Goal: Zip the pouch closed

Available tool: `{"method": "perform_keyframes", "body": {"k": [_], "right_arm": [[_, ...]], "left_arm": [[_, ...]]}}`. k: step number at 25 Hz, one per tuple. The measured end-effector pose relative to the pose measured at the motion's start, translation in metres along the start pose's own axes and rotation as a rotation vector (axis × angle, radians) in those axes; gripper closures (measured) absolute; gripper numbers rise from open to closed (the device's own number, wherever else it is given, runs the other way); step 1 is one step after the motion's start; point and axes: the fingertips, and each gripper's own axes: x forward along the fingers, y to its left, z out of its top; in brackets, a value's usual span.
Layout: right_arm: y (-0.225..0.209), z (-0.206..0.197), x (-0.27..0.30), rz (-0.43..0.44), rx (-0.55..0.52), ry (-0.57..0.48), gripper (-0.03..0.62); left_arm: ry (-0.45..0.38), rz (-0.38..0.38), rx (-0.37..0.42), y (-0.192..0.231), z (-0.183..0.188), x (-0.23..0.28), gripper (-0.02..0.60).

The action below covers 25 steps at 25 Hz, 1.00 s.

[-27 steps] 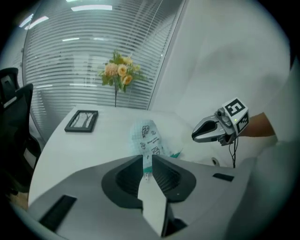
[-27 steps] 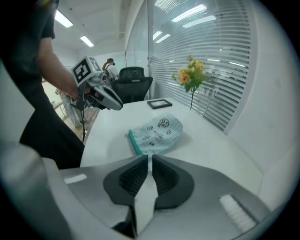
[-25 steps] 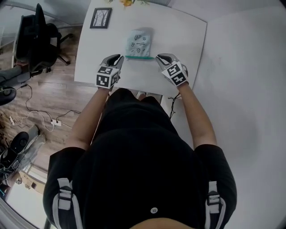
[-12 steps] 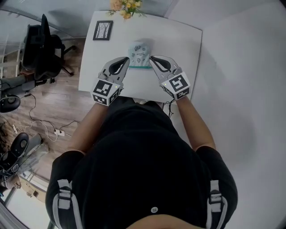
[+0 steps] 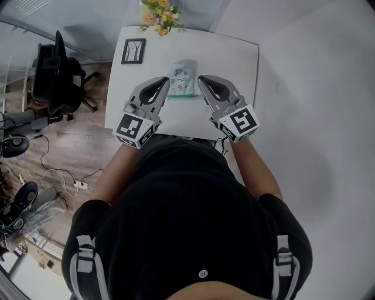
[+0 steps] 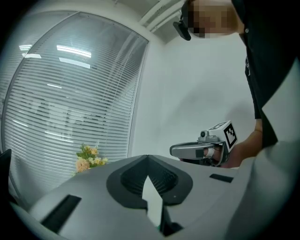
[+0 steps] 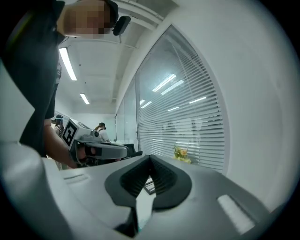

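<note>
The pale pouch with printed figures lies flat on the white table, its teal zip edge towards me. My left gripper hangs above the table at the pouch's left, jaws shut and nothing between them. My right gripper hangs at the pouch's right; its jaws have just been closing and are shut with nothing in them. In the left gripper view the jaw tips meet, with the right gripper beyond. In the right gripper view the tips meet too, with the left gripper at the left.
A framed picture and a bunch of flowers stand at the table's far left. A black office chair and cables are on the wooden floor to the left. A white wall runs along the right.
Both grippers have lifted from the ends of the pouch's teal edge on the table and now point about level. Their jaws have closed. The pouch stayed on the table.
</note>
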Motion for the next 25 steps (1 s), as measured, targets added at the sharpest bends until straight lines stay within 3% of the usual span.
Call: {"method": "perform_keyframes", "body": {"k": [6,25], "right_arm": [[0.006,0.028,-0.005,0.010,-0.059,-0.033,0.583],[0.021,0.042,-0.001,0.058,-0.098,-0.034,0.583]], "left_arm": [[-0.028,-0.005,0.032,-0.006,0.020,-0.002,0.574],[-0.052,0.021,0.046,-0.006,0.034,-0.010,0.572]]}}
